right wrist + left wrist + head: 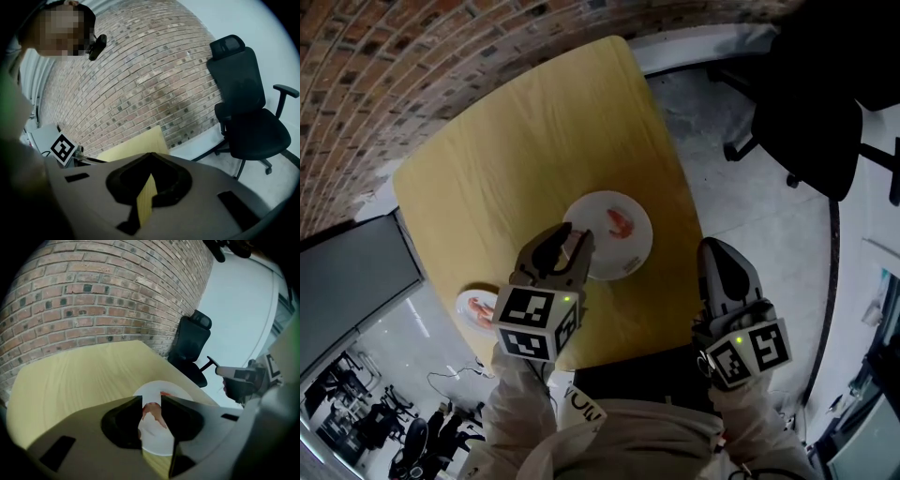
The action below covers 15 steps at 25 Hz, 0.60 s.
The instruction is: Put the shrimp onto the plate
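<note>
Cream sleeves [517, 398] are worn on both arms. The left hand-held gripper [566, 242] and right hand-held gripper [719, 251] are noted as grey shells with black-lined jaws. A black-and-white marker cube [534, 323] with a green light [567, 300] is carried on each.

A shrimp [151, 409] sits between the jaws of the left gripper [570, 244], over the near rim of the plate [636, 251]; a second shrimp [621, 222] lies on the plate just ahead. A small plate [461, 305] lies on the table [534, 141] behind and left of that gripper. The right gripper [724, 255] is beyond the table's right edge.
</note>
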### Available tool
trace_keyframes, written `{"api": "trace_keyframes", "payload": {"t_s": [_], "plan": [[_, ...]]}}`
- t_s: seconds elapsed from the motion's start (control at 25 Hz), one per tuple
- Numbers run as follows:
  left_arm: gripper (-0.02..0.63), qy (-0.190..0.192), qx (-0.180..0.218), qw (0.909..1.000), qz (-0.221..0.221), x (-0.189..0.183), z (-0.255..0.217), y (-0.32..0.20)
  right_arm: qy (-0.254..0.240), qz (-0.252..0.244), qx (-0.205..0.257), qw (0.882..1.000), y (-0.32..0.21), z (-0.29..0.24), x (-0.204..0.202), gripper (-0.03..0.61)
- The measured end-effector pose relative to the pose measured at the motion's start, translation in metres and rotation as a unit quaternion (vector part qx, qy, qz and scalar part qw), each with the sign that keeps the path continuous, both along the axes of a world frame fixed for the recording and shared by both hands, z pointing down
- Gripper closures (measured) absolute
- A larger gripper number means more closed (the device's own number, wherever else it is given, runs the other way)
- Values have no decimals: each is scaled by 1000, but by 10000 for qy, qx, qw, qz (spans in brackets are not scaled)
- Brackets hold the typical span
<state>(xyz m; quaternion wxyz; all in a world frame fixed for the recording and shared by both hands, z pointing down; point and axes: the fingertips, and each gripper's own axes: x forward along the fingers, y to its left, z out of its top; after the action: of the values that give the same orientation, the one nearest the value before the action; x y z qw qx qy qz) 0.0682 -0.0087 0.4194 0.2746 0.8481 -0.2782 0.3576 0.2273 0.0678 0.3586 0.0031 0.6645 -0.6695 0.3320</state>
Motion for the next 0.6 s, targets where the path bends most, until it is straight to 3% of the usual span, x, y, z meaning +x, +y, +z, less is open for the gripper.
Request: {"api": "trace_keyframes", "payload": {"t_s": [0.6], "plan": [[486, -496, 288, 9973, 456, 37, 18, -15, -57, 323, -112, 9994, 1, 8, 40, 554]]}}
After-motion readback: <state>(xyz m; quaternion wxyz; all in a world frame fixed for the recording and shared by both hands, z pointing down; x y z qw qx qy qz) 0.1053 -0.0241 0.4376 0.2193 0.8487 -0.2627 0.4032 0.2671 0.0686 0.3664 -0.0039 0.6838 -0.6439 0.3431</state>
